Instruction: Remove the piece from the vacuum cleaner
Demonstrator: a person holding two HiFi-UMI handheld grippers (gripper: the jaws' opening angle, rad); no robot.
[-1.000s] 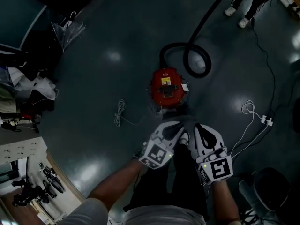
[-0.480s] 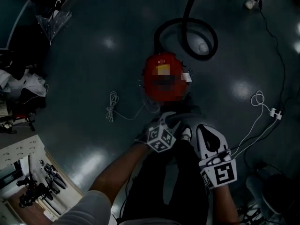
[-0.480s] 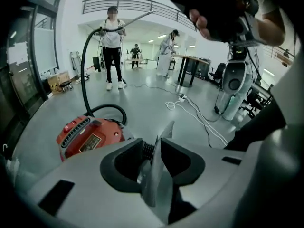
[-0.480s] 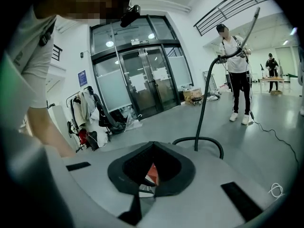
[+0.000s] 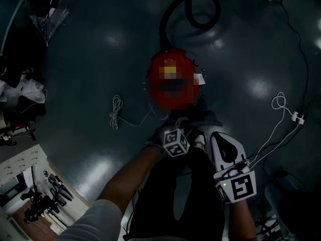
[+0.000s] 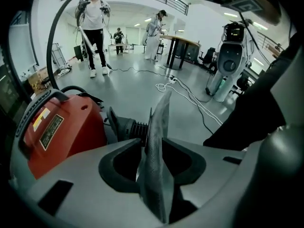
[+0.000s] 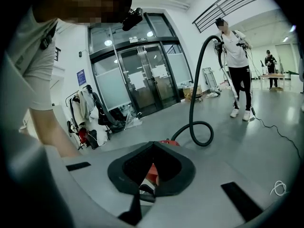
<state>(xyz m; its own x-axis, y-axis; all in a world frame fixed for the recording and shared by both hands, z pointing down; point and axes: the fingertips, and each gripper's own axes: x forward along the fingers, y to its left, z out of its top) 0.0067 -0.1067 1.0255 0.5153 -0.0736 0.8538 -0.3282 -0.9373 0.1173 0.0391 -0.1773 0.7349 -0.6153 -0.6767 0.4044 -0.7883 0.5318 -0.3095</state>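
The red vacuum cleaner stands on the dark floor just ahead of my feet, and its black hose loops away behind it. My left gripper hangs close over the vacuum's near end, turned on its side. In the left gripper view the red body and the black ribbed hose socket lie just beyond the jaws. The left gripper is opening, and a thin grey textured strip stands upright in its gap. I cannot tell what that strip is. My right gripper waits beside it, shut and empty.
A coiled white cable lies left of the vacuum. A power strip with its white cord lies at the right. A bench with tools is at the lower left. A person stands far off holding the hose's other end.
The vacuum has come closer and lower in the head view. My left gripper has rolled onto its side and moved towards the vacuum's near end. The right gripper has hardly shifted.
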